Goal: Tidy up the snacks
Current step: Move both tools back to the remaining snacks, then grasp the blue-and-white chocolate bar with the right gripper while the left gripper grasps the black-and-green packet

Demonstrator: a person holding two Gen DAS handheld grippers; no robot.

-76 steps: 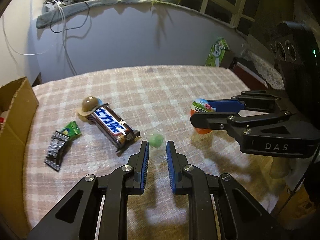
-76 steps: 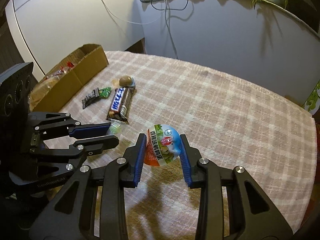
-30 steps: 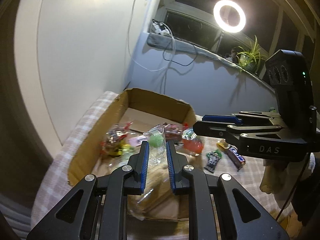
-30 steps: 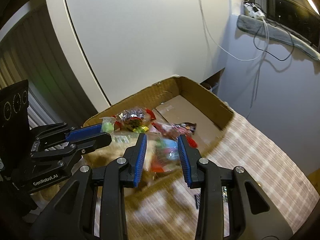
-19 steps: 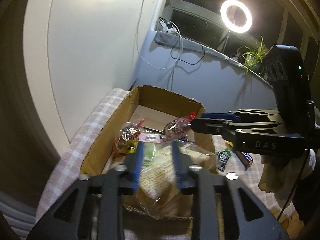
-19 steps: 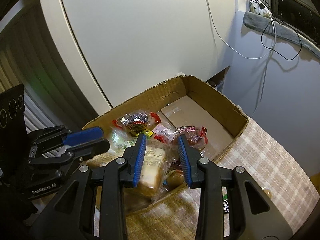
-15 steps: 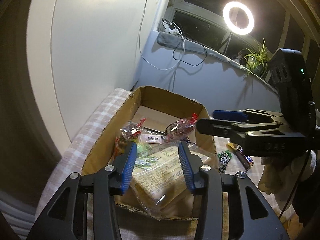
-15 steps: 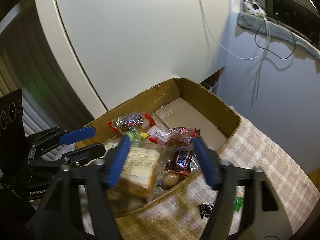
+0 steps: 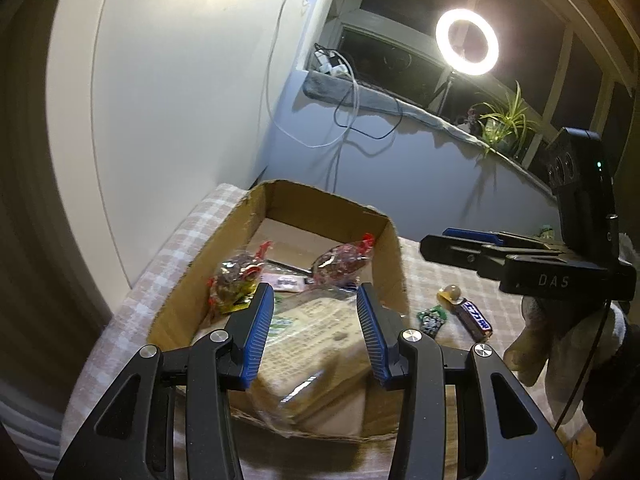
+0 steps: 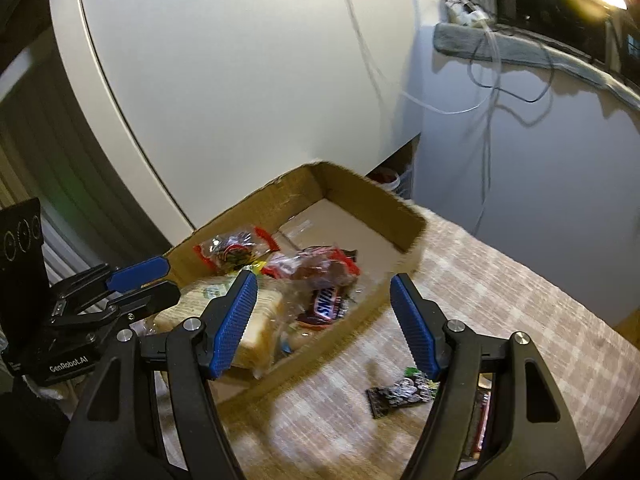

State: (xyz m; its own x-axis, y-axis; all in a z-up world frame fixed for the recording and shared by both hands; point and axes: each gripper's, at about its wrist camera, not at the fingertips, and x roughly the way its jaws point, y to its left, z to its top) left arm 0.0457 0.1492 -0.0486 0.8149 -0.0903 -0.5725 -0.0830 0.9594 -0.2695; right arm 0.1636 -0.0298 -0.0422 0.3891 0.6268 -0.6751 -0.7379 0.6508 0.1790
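Note:
A cardboard box on the checked tablecloth holds a bagged bread loaf, red-wrapped snack bags and a Snickers bar. My left gripper is open and empty above the box's near end. My right gripper is open and empty over the box's corner. On the cloth outside the box lie a dark candy wrapper, a chocolate bar and a small round sweet.
A white wall panel stands close behind the box. A ring light, cables and a plant sit on the window ledge. The checked tablecloth stretches to the right of the box.
Both grippers carried their snacks from the table to the box, opened and let them fall in. Both have since opened wider and drawn back a little.

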